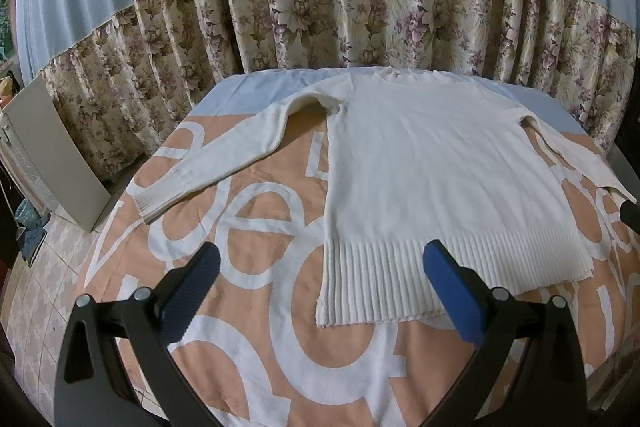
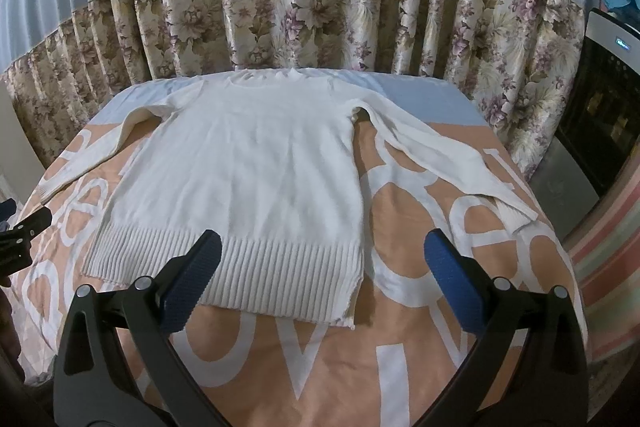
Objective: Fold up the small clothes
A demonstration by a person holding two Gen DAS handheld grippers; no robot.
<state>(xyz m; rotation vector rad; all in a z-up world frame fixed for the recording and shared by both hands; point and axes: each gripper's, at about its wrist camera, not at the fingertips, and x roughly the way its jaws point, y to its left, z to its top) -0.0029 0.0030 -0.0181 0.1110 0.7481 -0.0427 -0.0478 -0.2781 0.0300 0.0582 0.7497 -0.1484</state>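
A cream long-sleeved knit sweater (image 1: 420, 163) (image 2: 256, 155) lies flat on the table, face up or down I cannot tell, both sleeves spread out to the sides, ribbed hem nearest me. My left gripper (image 1: 320, 259) hovers open over the hem's left corner, nothing between its blue pads. My right gripper (image 2: 322, 255) is open too, above the hem's right corner, its left finger (image 2: 196, 275) over the ribbing. The left sleeve cuff (image 1: 160, 199) rests at the table's left side, the right cuff (image 2: 516, 215) at the right side.
An orange cloth with large white letters (image 1: 256, 307) (image 2: 400, 347) covers the table. Floral and blue curtains (image 1: 320, 7) hang close behind it. A beige panel (image 1: 52, 155) stands on the tiled floor at left. A dark appliance (image 2: 600, 115) stands at right.
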